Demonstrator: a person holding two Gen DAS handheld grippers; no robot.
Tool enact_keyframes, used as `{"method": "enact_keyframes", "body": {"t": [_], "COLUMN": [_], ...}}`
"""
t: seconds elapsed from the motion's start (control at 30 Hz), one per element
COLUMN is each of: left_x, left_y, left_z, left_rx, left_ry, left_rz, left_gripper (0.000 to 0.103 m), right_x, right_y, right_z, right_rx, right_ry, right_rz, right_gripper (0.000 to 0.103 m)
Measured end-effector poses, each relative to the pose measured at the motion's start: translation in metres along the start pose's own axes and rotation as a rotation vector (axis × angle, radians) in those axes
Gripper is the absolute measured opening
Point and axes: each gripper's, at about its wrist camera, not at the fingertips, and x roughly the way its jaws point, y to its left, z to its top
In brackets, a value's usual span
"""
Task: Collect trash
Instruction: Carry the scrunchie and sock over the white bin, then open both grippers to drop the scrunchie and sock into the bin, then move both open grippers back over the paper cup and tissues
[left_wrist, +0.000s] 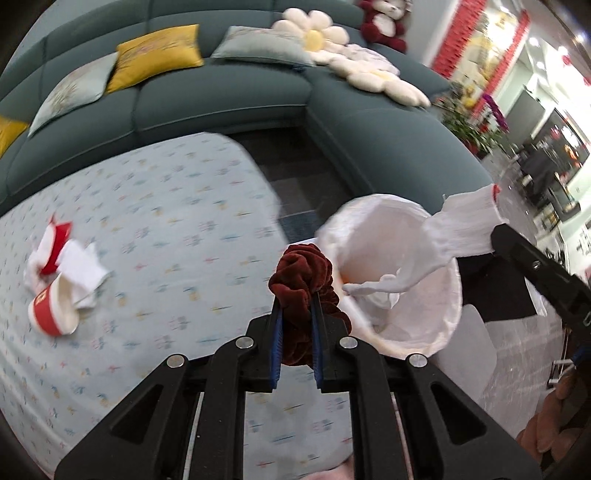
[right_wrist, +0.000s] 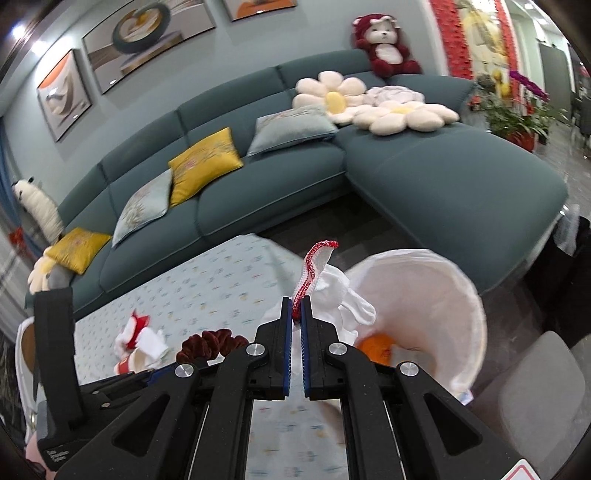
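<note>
The left tongs (left_wrist: 297, 295) are clamped on a dark red scrunchie (left_wrist: 301, 269), held just beside the rim of the white bin (left_wrist: 448, 317). The right tongs (right_wrist: 295, 310) are clamped on the red-edged cuff of a white sock (right_wrist: 332, 291), which hangs over the bin's mouth. Away from the bin, a red paper cup (left_wrist: 51, 310) and crumpled tissue (left_wrist: 79, 269) lie on the table (left_wrist: 177, 229).
</note>
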Motion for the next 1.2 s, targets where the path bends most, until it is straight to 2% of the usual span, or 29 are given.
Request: {"method": "enact_keyframes", "body": {"t": [0.27,0.47,0.53,0.6,0.67,0.77,0.97,1.2], "left_x": [0.022,0.042,0.046,0.05,0.053,0.052,0.049,0.037], "left_y": [-0.066,-0.093,-0.096,-0.099,-0.1,-0.101,-0.087,-0.061], "left_z": [0.01,0.014,0.016,0.018,0.02,0.021,0.02,0.013], "left_rx": [0.103,0.126,0.116,0.099,0.098,0.094,0.068,0.033], "left_ry": [0.023,0.056,0.059,0.066,0.063,0.049,0.042,0.024], "left_rz": [-0.036,-0.065,-0.072,-0.084,-0.069,-0.05,-0.016,0.011], "left_gripper": [0.013,0.014,0.017,0.025,0.043,0.054,0.065,0.067], "right_x": [-0.006,0.0,0.003,0.007,0.011,0.016,0.018,0.018], "right_y": [-0.054,-0.08,-0.085,-0.089,-0.092,-0.095,-0.089,-0.073], "right_z": [0.0,0.003,0.004,0.004,0.005,0.006,0.004,0.0], "right_rx": [0.064,0.094,0.097,0.101,0.104,0.105,0.1,0.079], "right_ry": [-0.013,-0.013,-0.01,-0.006,-0.003,0.006,0.0,0.007], "right_rz": [-0.059,-0.081,-0.087,-0.091,-0.093,-0.086,-0.085,-0.078], "right_gripper": [0.004,0.004,0.004,0.004,0.004,0.004,0.011,0.024]}}
